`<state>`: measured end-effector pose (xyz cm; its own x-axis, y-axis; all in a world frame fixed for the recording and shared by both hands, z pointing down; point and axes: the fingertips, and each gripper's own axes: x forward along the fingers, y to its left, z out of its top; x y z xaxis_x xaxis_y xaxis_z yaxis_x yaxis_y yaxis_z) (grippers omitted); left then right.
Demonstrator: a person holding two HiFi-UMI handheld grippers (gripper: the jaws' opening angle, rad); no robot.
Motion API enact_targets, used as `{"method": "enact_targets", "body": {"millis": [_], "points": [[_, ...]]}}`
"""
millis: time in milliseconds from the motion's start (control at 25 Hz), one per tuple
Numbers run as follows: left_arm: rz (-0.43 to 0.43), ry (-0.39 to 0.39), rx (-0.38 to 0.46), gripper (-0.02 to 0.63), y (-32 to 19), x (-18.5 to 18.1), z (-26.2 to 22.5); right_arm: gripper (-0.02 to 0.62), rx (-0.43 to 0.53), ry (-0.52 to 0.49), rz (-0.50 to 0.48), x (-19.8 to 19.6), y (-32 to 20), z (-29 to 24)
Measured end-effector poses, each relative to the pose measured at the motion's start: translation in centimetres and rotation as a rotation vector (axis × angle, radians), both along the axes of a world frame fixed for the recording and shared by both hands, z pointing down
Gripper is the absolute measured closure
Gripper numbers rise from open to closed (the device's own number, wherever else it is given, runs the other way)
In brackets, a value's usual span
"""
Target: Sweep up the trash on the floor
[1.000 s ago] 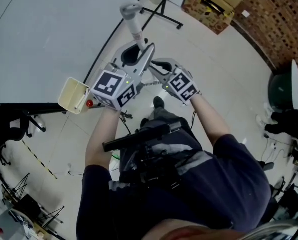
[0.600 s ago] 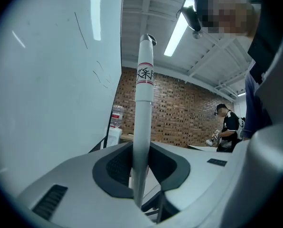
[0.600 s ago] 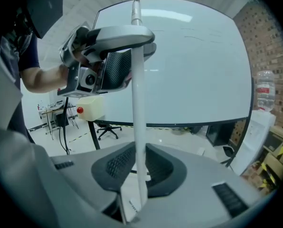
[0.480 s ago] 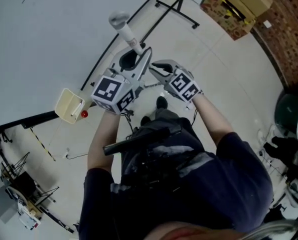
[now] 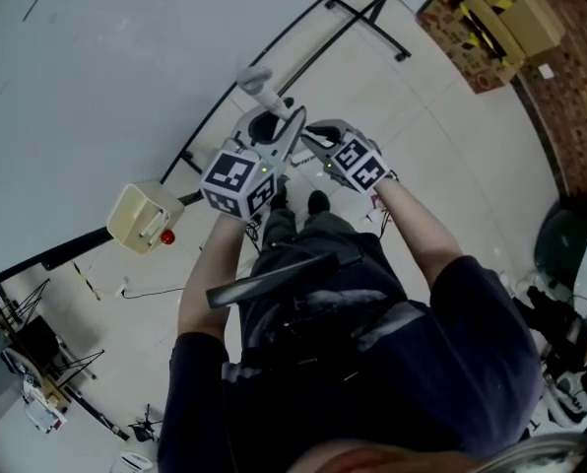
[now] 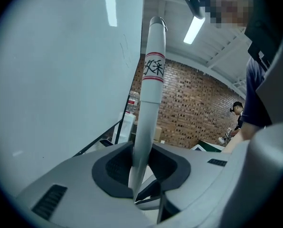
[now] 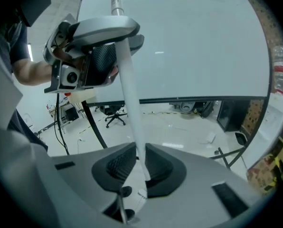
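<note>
The left gripper (image 6: 142, 167) and, lower down, the right gripper (image 7: 140, 160) are each pinching the broom handle (image 6: 148, 103). Its brush is lying below the jaws, unseen, so sweeping is probably only starting. A white scrap (image 7: 210, 137) is waiting on the floor ahead of the right gripper, with stand legs (image 7: 227, 156) beyond and a board (image 6: 61, 80) crowding the left gripper.

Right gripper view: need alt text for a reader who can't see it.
The right gripper is shut on a white handle that rises to the left gripper, which grips it higher up. Behind stand a large white panel and a pale floor with an office chair.
</note>
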<state>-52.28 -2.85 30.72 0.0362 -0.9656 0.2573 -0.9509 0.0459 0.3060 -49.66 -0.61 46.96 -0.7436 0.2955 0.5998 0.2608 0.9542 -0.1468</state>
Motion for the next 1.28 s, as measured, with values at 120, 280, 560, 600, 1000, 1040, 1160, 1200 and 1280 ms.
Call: {"method": "enact_targets", "body": {"millis": [120,280,560,600,1000,1040,1160,1200,1280], "points": [[-0.018,0.033,-0.027,0.518,0.3,-2.0,2.4,0.523,0.025,0.053,-0.004,-1.7,0.0,2.3],[-0.036,0.075,-0.065,0.514,1.5,-4.1,5.7,0.53,0.036,0.135,0.018,-3.5,0.8,5.6],[-0.073,0.099,-0.163,0.514,1.6,-6.0,11.7,0.581,0.021,0.22,0.058,-4.5,0.9,9.7],[-0.085,0.102,-0.177,0.514,1.8,-6.2,12.6,0.581,0.016,0.219,0.06,-4.4,0.9,9.8],[-0.157,0.097,-0.184,0.514,3.1,-8.2,16.6,0.581,-0.002,0.202,0.09,-1.5,0.4,9.7],[-0.16,0.092,-0.183,0.514,3.0,-8.3,16.7,0.581,0.0,0.201,0.089,-1.2,0.5,9.6],[-0.182,0.087,-0.185,0.514,2.9,-8.6,17.0,0.581,-0.006,0.197,0.088,-0.6,0.7,9.2],[-0.191,0.087,-0.186,0.513,2.9,-8.8,17.1,0.581,-0.011,0.196,0.088,-0.5,0.7,9.0],[-0.207,0.09,-0.188,0.513,2.9,-9.2,17.5,0.581,-0.015,0.19,0.089,-0.5,0.7,8.7]]}}
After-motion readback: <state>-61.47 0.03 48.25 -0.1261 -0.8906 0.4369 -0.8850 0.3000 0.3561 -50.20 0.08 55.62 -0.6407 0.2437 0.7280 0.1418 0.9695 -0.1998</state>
